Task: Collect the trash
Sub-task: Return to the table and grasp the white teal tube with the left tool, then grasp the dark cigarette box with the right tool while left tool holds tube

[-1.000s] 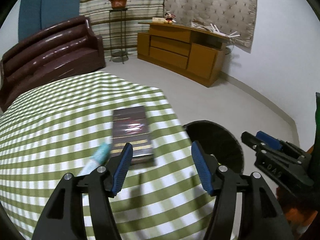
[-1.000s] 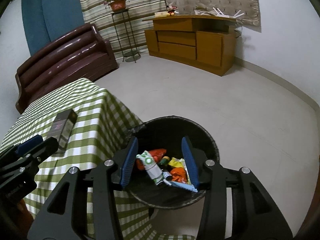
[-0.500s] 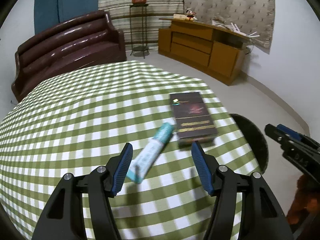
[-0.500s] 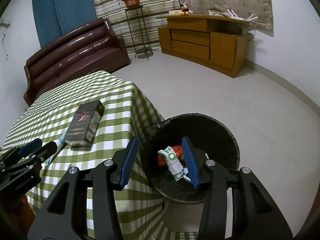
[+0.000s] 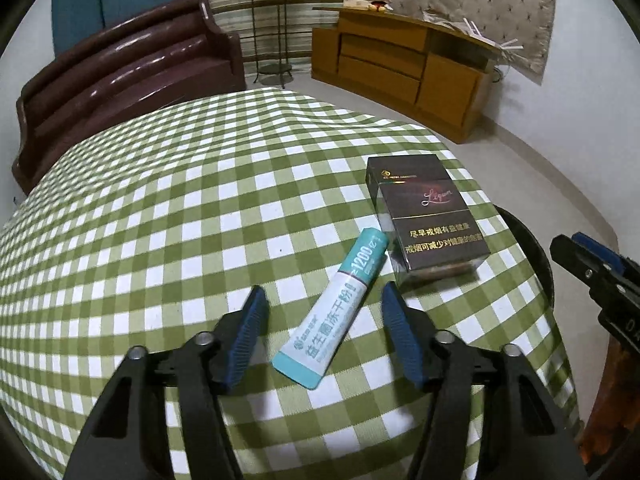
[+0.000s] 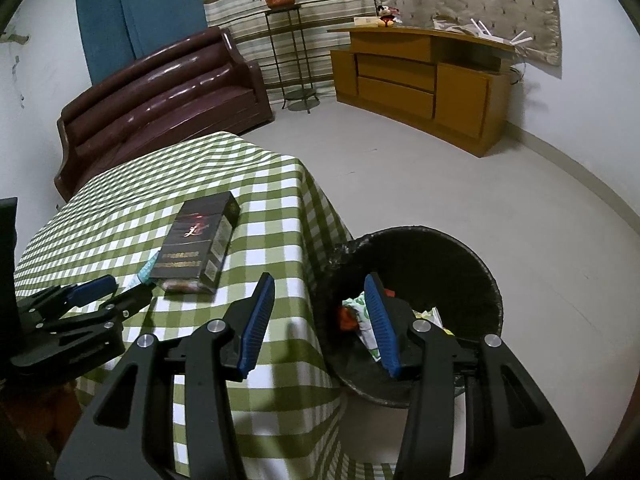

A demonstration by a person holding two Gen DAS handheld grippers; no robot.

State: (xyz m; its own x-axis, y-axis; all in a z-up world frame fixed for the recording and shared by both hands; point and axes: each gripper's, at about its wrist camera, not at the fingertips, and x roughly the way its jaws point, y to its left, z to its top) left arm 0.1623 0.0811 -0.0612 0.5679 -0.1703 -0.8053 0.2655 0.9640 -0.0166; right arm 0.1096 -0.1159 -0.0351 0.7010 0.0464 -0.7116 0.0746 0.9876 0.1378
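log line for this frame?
left gripper: open, over teal sachet | right gripper: open, empty | dark box: on table | bin: holds trash

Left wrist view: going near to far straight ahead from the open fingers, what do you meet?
Left gripper, open → teal tube on the checked tablecloth → dark cigarette box → floor → wooden cabinet.

Left tool (image 5: 324, 334), right tool (image 6: 320, 320): black arms, silver screws, ribbed blue pads, possibly rubber.
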